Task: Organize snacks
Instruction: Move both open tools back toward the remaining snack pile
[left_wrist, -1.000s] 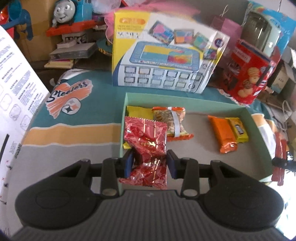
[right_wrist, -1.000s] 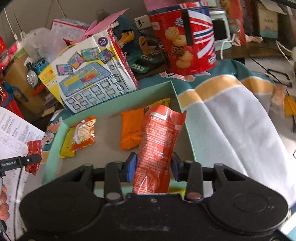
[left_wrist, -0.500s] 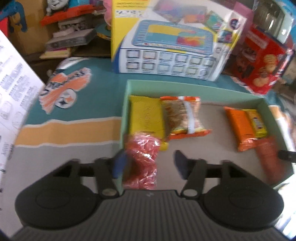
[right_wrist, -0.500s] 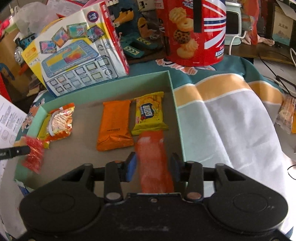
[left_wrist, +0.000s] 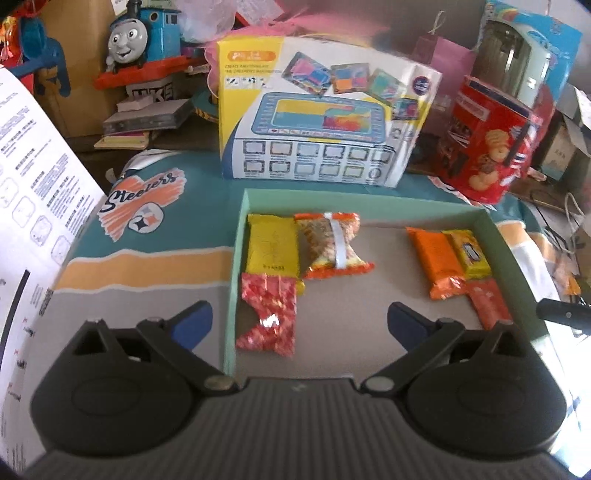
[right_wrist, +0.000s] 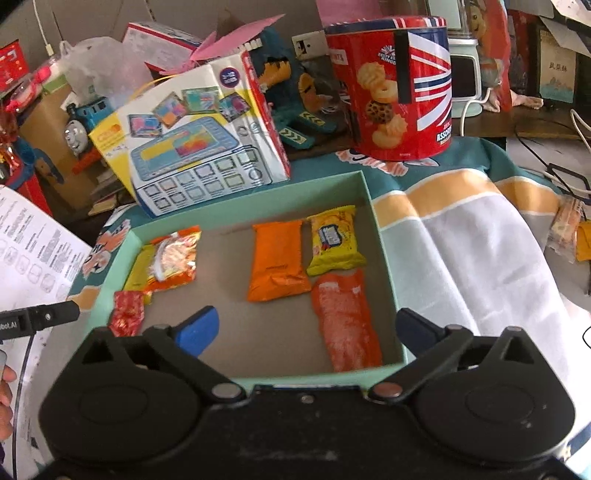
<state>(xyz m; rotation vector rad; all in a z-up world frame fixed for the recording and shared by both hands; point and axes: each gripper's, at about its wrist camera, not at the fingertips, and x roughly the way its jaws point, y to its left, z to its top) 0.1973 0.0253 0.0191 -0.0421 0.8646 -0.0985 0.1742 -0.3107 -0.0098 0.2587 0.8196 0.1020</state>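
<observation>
A pale green shallow box (left_wrist: 236, 258) (right_wrist: 384, 243) holds several snack packets. My left gripper (left_wrist: 297, 321) is open and empty above its near left corner, where a shiny red packet (left_wrist: 267, 314) (right_wrist: 127, 312) lies. My right gripper (right_wrist: 306, 326) is open and empty above the near right corner, where a red-orange packet (right_wrist: 347, 321) (left_wrist: 487, 302) lies flat. Further in lie a yellow packet (left_wrist: 272, 249), a clear orange-edged packet (left_wrist: 334, 243) (right_wrist: 173, 258), an orange packet (right_wrist: 277, 258) (left_wrist: 437, 258) and a small yellow packet (right_wrist: 334, 240) (left_wrist: 467, 253).
A toy box (left_wrist: 317, 122) (right_wrist: 195, 147) and a red biscuit tin (right_wrist: 397, 88) (left_wrist: 491, 147) stand behind the green box. A printed sheet (left_wrist: 33, 184) is at the left. More snacks (right_wrist: 570, 232) lie on the cloth at the far right.
Both grippers opened and drew back. The shiny red packet dropped into the box's left corner and the red-orange packet into its right corner.
</observation>
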